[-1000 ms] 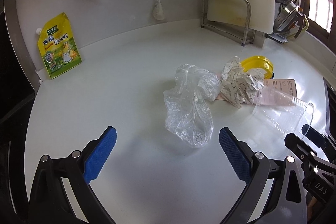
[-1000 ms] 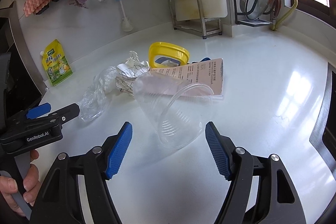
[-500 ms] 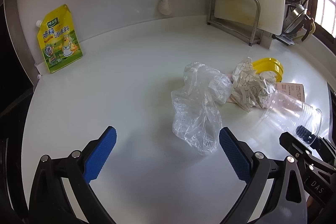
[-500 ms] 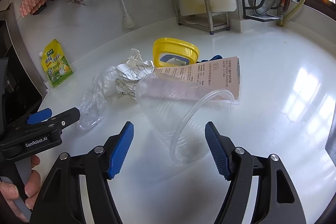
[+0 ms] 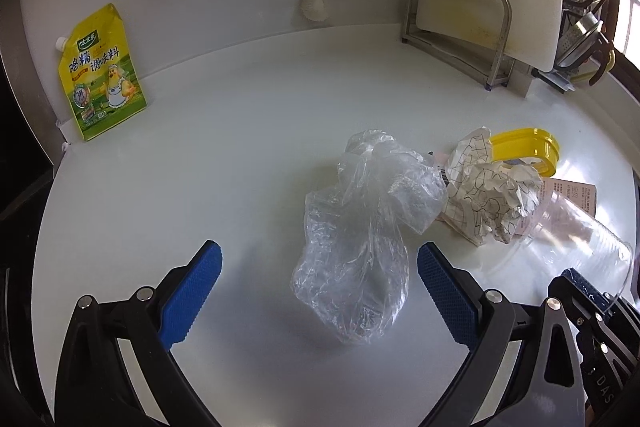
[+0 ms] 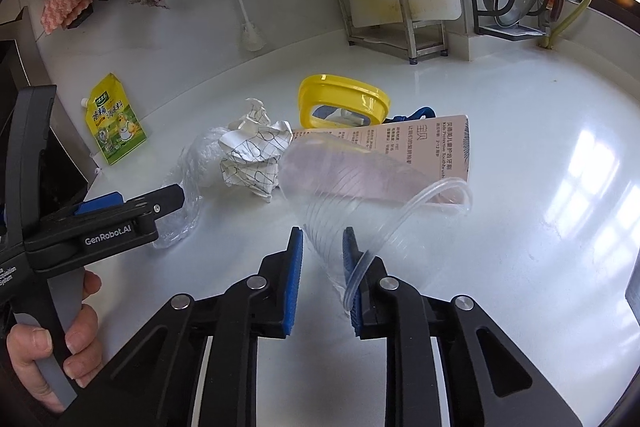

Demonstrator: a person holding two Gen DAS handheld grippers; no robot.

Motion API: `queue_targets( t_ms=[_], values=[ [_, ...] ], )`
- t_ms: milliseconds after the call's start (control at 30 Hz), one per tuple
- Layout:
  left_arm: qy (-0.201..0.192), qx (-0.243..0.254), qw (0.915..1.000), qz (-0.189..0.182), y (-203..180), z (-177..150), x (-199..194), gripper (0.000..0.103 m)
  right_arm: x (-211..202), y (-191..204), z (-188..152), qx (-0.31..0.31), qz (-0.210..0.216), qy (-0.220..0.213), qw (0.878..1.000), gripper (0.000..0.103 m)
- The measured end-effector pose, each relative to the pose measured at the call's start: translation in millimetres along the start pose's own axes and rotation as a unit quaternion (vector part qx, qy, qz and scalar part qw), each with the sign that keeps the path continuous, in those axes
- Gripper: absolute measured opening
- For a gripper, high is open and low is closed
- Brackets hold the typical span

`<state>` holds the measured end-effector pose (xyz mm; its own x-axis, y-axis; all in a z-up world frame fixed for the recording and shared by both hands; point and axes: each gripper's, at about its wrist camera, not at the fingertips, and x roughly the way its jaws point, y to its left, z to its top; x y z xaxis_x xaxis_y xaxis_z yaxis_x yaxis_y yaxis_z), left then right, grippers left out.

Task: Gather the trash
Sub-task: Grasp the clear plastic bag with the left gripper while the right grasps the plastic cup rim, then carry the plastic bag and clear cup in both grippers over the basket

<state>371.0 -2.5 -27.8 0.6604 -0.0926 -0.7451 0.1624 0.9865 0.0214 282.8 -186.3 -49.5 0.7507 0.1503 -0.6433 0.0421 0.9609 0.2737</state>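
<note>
Bag first: in the left wrist view, the left gripper (image 5: pixel 318 273) hangs spread wide, the crumpled clear plastic bag (image 5: pixel 360 239) now nearer between its pads on the white counter (image 5: pixel 208 167). In the right wrist view, the right gripper (image 6: pixel 322 247), open a second ago, has clenched on the clear plastic cup (image 6: pixel 360 191), so pickup looks begun.

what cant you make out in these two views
- What the yellow tub holds: right wrist view, box and rim hide it.
- Blue item behind the box: only a sliver shows.
- Small print on the box: too small.
- Right tongs in the left wrist view: cut off by the frame edge.
- Plastic bag: partly behind the left tongs.
</note>
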Motion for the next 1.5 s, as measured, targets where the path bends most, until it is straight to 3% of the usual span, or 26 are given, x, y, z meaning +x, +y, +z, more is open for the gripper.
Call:
queue_targets(
  t_ms=[200,267,300,467,533,600,1033,1167,1500],
  values=[
    [0.031,-0.007,0.9995,0.006,-2.4,5.7,19.8,0.096,-1.9,-2.8,0.4,0.007,0.004,-0.001,1.0,0.018],
    [0.044,-0.003,0.999,0.009,-4.3,6.5,25.5,0.09,-2.1,-2.8,-0.2,0.007,0.005,-0.001,1.0,0.018],
    [0.049,-0.004,0.9987,0.011,-4.6,6.4,27.8,0.074,-2.0,-3.0,-0.7,0.008,0.006,-0.001,1.0,0.018],
    [0.042,-0.008,0.9991,-0.001,-3.8,4.2,22.4,0.043,-1.4,-4.0,-3.5,0.009,0.009,0.001,1.0,0.018],
    [0.038,-0.003,0.9993,-0.003,-6.0,1.9,18.7,0.022,-1.7,-4.5,-4.4,0.01,0.011,0.002,1.0,0.018],
    [0.037,-0.003,0.9993,-0.004,-7.8,-1.1,15.7,0.014,-3.1,-4.7,-6.0,0.009,0.011,0.001,1.0,0.018],
    [0.0,-0.028,0.9996,0.008,-7.3,-46.7,-39.4,0.01,-36.7,-9.4,-25.5,0.002,0.012,-0.007,1.0,0.016],
    [0.0,-0.025,0.9997,0.009,-12.2,-67.8,-57.5,0.01,-53.9,-12.8,-36.7,0.0,0.015,-0.017,1.0,0.011],
    [0.0,-0.026,0.9996,0.009,-13.0,-94.5,-80.6,0.01,-63.8,-28.2,-45.5,0.023,0.04,-0.021,0.999,0.01]
  ],
)
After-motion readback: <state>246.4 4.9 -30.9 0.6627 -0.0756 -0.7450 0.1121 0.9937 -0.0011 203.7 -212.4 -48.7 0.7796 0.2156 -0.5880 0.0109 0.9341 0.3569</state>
